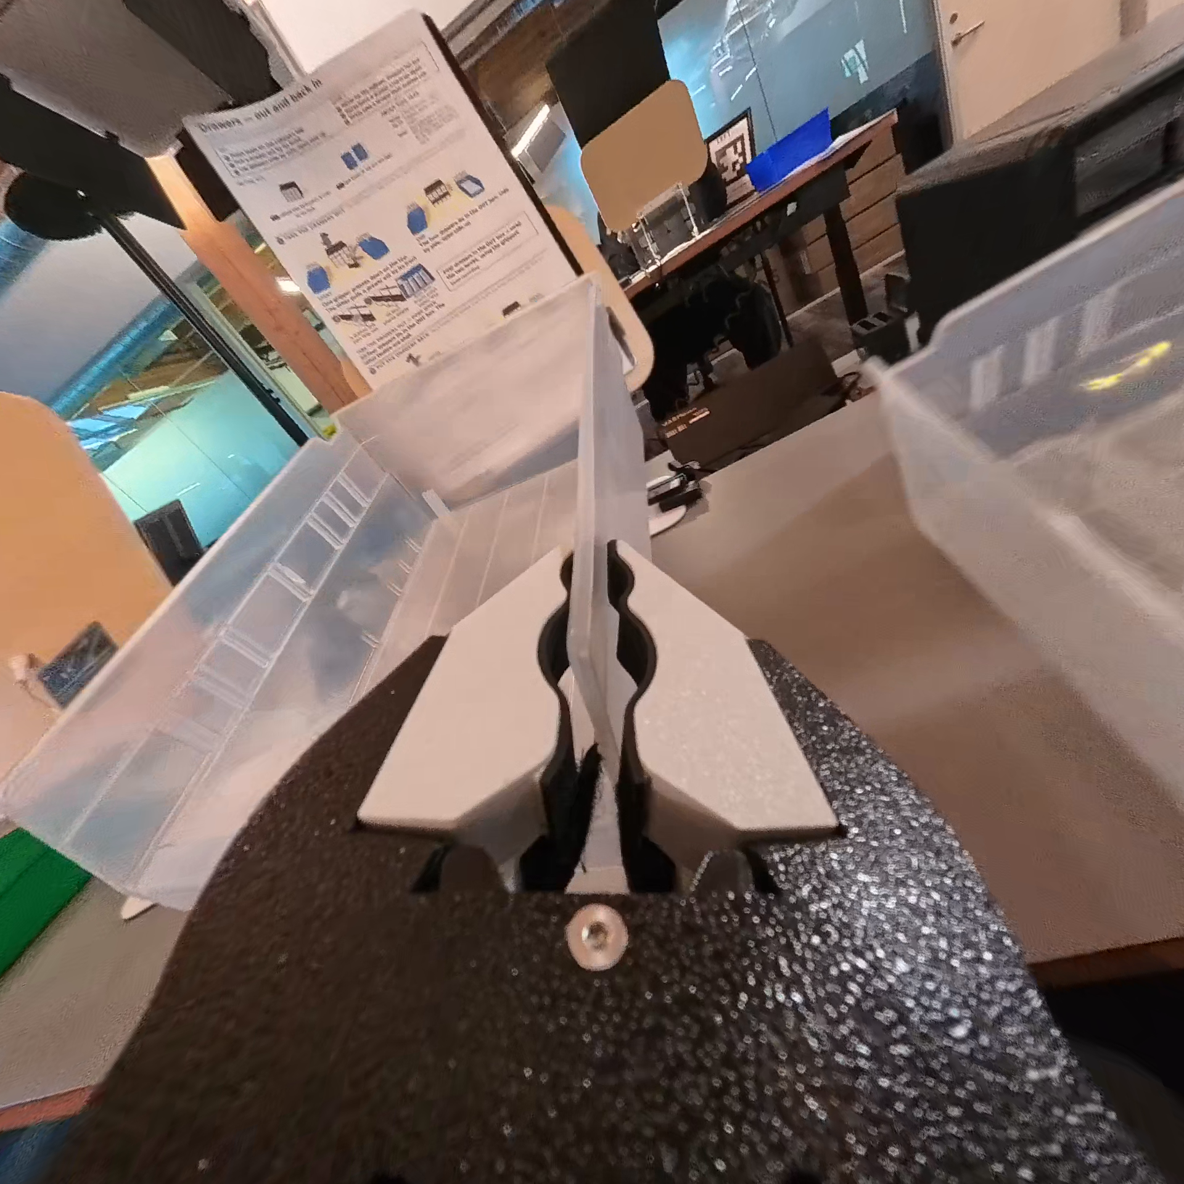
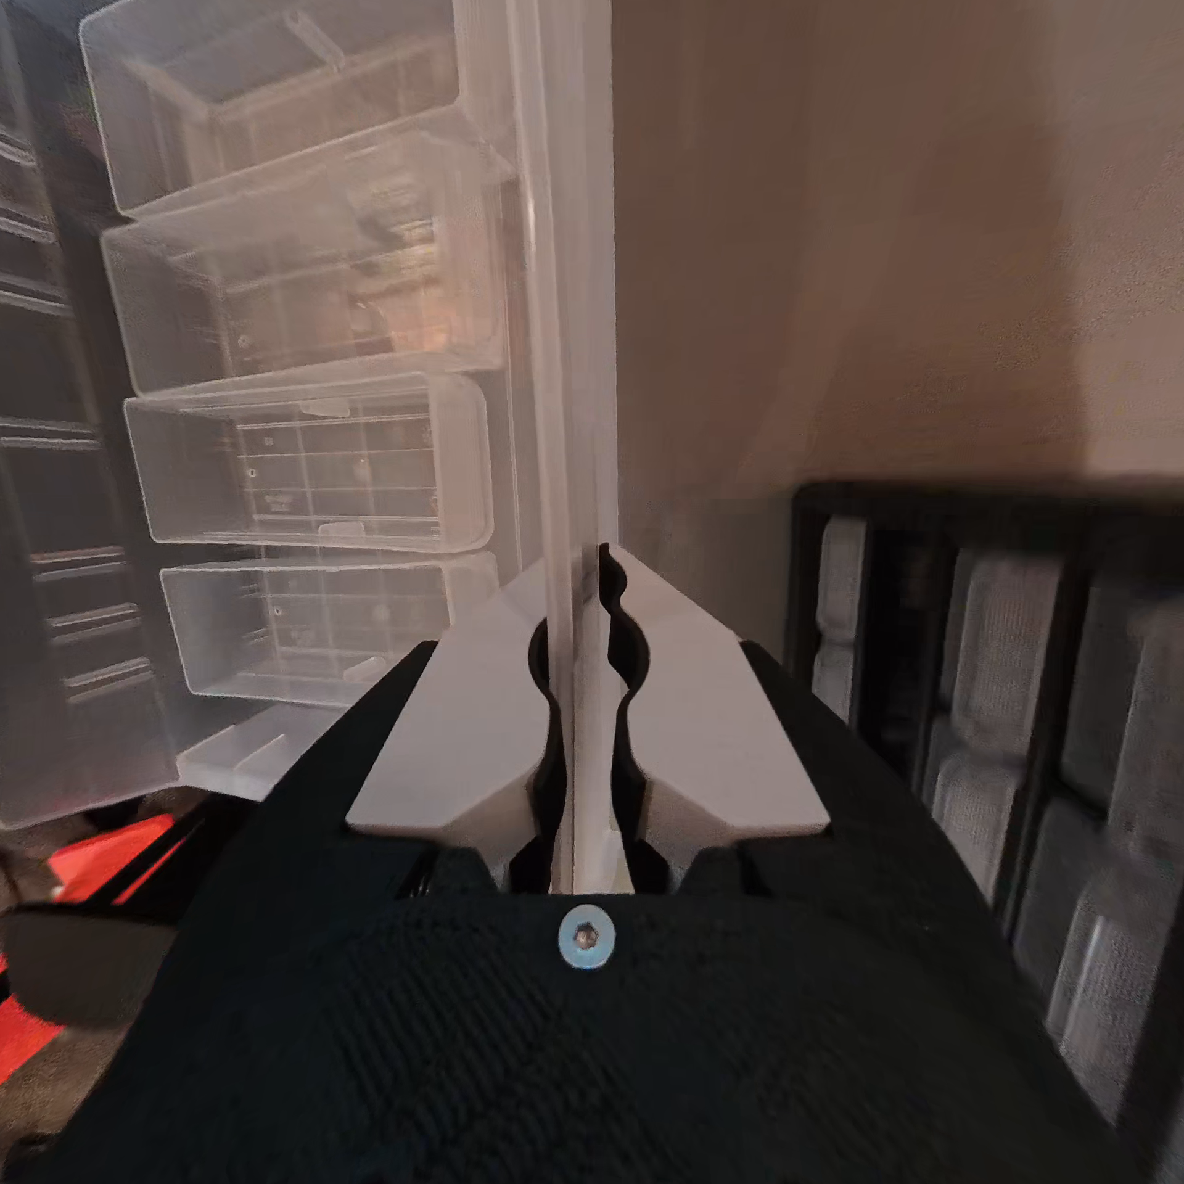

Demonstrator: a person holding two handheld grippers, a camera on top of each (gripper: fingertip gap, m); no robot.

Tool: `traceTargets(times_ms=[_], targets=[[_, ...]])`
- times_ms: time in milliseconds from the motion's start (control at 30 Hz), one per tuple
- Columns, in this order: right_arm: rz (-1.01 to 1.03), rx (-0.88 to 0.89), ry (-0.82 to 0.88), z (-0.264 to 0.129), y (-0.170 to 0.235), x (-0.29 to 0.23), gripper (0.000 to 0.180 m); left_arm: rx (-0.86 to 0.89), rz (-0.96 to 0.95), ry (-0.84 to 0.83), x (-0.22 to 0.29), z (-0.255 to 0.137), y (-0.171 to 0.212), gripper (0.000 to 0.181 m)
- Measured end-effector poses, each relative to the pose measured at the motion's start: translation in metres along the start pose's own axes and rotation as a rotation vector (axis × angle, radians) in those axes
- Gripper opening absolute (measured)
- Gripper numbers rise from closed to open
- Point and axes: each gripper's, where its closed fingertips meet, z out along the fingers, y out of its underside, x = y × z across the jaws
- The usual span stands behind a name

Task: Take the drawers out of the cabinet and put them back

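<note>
My left gripper [image 1: 592,551] is shut on the thin side wall [image 1: 605,448] of a clear plastic drawer [image 1: 256,608]. The drawer stretches away to the left, tilted above the table. A second clear drawer [image 1: 1057,416] shows blurred at the right of that view. My right gripper [image 2: 586,557] is shut on the upright wall [image 2: 570,320] of a clear drawer. Several more clear drawers [image 2: 307,461] lie side by side to its left, seen through the plastic. The black cabinet [image 2: 961,705] stands at the right with pale drawers in its slots. It also shows in the left wrist view [image 1: 1025,192].
A printed instruction sheet [image 1: 384,211] stands upright behind the left drawer. The beige table top [image 1: 801,576] runs under both drawers and also shows in the right wrist view [image 2: 897,256]. A red thing [image 2: 96,858] lies at the lower left. A desk with a blue bin [image 1: 794,154] stands far back.
</note>
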Motion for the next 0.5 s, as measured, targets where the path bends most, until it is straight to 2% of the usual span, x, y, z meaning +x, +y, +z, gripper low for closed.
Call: traceTargets(times_ms=[133,267,500], targets=[[-0.003,-0.026,0.019,0.04,-0.053,0.012,0.003,0.024,0.004,-0.012,-0.015,-0.002,-0.003,0.002],[0.077,-0.015,-0.022,0.074,-0.084,0.025,0.003,0.052,0.021,-0.018,-0.023,-0.001,-0.008,0.001],[0.405,0.06,0.077,0.106,-0.102,0.072,0.003,0.097,0.054,-0.008,-0.026,0.001,-0.029,0.002]])
